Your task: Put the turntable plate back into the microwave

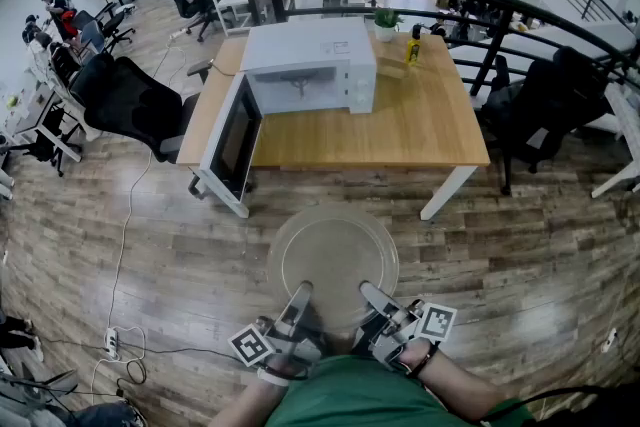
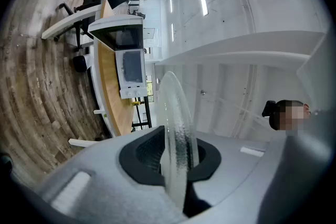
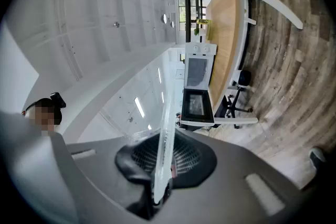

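- The wooden table [image 1: 400,130] stands well ahead of the person.
- The microwave [image 1: 310,55] sits on it, its door [image 1: 235,145] swung wide, seemingly ready for loading.
- The glass turntable plate [image 1: 333,260] hangs roughly flat over the floor, well short of the microwave.
- The left gripper [image 1: 300,295] and right gripper [image 1: 370,295] each pinch its near rim, jaws narrowed onto the glass; two grips probably keep it steady.

The person wears a green top [image 1: 350,397]. The left claw [image 1: 302,293] and right claw [image 1: 368,293] have pale grey fingers on dark bodies. The left cube [image 1: 252,345] and right cube [image 1: 436,321] bear black-and-white square markers. Up close, smooth grey housings with small white rectangular patches surround black ribbed pads [image 2: 148,150].
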`<state>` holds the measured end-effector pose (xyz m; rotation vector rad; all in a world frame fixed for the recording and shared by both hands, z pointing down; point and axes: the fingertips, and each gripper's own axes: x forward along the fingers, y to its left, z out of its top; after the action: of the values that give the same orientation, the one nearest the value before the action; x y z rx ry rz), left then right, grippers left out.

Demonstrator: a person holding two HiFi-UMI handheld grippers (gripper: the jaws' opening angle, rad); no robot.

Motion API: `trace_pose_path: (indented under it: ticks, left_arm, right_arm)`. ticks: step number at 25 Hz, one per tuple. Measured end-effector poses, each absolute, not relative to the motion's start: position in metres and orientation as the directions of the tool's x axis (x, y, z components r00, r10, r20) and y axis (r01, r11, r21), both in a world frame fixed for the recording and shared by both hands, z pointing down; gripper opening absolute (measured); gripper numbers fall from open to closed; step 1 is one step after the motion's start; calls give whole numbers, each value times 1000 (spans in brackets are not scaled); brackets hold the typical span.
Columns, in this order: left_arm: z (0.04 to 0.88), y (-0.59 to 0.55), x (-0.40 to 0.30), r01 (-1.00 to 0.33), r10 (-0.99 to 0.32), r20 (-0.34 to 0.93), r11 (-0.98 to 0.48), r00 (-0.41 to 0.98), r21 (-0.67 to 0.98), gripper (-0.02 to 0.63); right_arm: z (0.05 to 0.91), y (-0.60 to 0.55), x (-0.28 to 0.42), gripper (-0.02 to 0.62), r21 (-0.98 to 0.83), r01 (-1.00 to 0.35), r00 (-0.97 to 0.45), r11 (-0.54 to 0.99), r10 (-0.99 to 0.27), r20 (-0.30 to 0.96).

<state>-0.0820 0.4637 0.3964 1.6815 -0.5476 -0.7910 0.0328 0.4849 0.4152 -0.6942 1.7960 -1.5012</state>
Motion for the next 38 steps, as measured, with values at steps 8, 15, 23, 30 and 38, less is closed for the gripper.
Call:
trace_pose_path:
  ticks: [8,15,23,30,38]
  left_arm:
    - [398,462,-76,47,-721,-216,-246,659,968,35]
    - [394,461,-63,64,-726,-237,-257,646,964,38]
    - [394,462,-40,58,-743,-241,-263,625,963,41]
    - [398,463,-31,46,-764,-228,-252,603,967,43]
    - [403,433,-31,46,-763,-222,-244,607,969,43]
  right_arm:
    - [416,483,39,35,-982,27,-628,186,-761,-161]
    - [406,480,53,39,-972,4,-642,236,-744,-183]
    - [405,476,76,40,-973,4,-664,230,-727,-175]
    - [411,475,85,41,-975,5,-693,220,-702,-162]
    - [415,445,85,43,-975,17,-691,221,-703,-171]
